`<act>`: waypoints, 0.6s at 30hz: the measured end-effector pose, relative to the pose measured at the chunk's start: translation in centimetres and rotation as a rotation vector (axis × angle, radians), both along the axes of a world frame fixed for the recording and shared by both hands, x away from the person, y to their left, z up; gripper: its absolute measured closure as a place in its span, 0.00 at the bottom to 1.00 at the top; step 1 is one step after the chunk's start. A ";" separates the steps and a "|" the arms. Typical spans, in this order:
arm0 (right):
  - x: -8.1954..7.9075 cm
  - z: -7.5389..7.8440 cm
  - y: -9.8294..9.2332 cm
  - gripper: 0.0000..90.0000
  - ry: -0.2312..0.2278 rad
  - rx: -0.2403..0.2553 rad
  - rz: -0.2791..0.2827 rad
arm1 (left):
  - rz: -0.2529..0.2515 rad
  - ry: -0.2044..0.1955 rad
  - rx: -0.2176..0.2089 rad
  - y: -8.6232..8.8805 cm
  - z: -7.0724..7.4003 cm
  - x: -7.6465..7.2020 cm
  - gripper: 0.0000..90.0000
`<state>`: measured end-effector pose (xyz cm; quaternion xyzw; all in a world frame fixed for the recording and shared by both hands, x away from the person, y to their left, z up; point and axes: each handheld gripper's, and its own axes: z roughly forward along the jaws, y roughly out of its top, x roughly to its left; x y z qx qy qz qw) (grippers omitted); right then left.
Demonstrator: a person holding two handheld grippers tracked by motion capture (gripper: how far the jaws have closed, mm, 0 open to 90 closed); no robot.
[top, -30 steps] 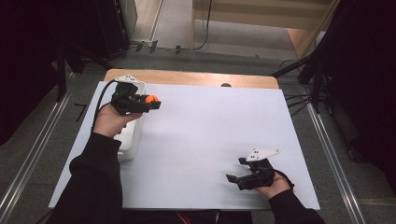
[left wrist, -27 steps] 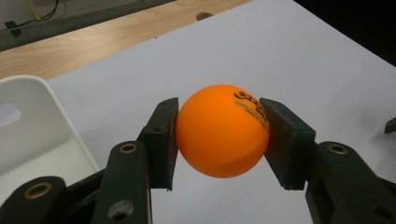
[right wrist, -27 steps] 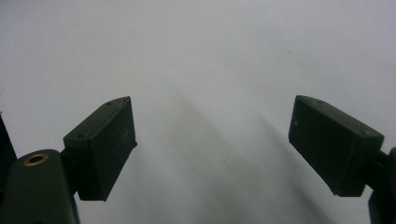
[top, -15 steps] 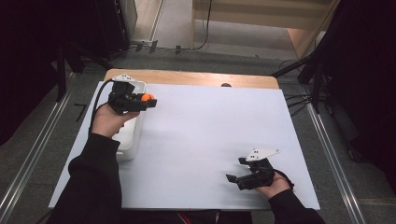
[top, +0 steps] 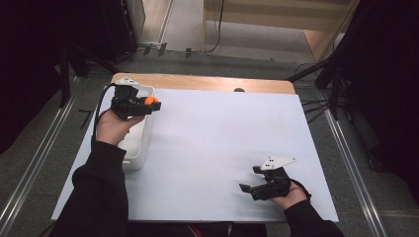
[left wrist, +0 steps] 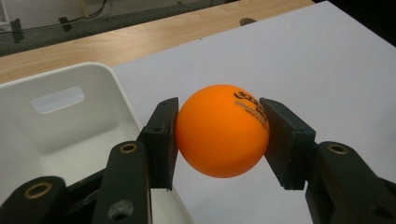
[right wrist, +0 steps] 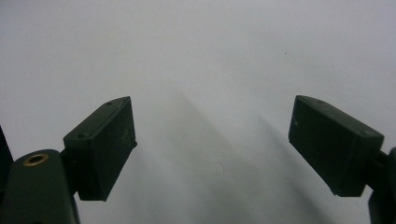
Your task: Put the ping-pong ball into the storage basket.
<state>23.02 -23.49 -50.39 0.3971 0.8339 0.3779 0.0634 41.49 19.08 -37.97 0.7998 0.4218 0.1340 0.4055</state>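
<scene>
An orange ball (left wrist: pixel 222 130) with black print sits pinched between the two black pads of my left gripper (left wrist: pixel 219 140), which is shut on it. In the high view that gripper (top: pixel 150 103) holds the orange ball (top: pixel 150 100) above the right rim of a white bin (top: pixel 138 148) at the table's left. From the left gripper view the white bin (left wrist: pixel 60 126) lies to the left and below, its inside bare where it shows. Near the front right of the white sheet, my right gripper (top: pixel 249 180) is open; its own view has the gripper (right wrist: pixel 212 149) wide apart over bare white surface.
A white sheet (top: pixel 222 143) covers most of the wooden table (top: pixel 197 82), whose bare strip runs along the far edge with a small dark spot (top: pixel 239 90). Dark stands and cables surround the table on the grey floor.
The left hand with the ball has drifted slightly left and back, closer over the bin's rim. The right hand has stayed put.
</scene>
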 end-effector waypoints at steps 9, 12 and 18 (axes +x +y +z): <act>0.0 0.0 0.1 0.15 0.005 -0.004 0.007 | 0.052 -0.006 0.006 0.6 -0.1 0.2 0.56; 0.0 0.0 0.1 0.15 0.001 -0.004 0.003 | 0.068 -0.012 0.013 0.9 -0.2 0.3 0.56; 0.0 0.0 0.1 0.15 0.002 -0.002 0.004 | 0.094 -0.012 0.014 1.4 -0.4 0.6 0.56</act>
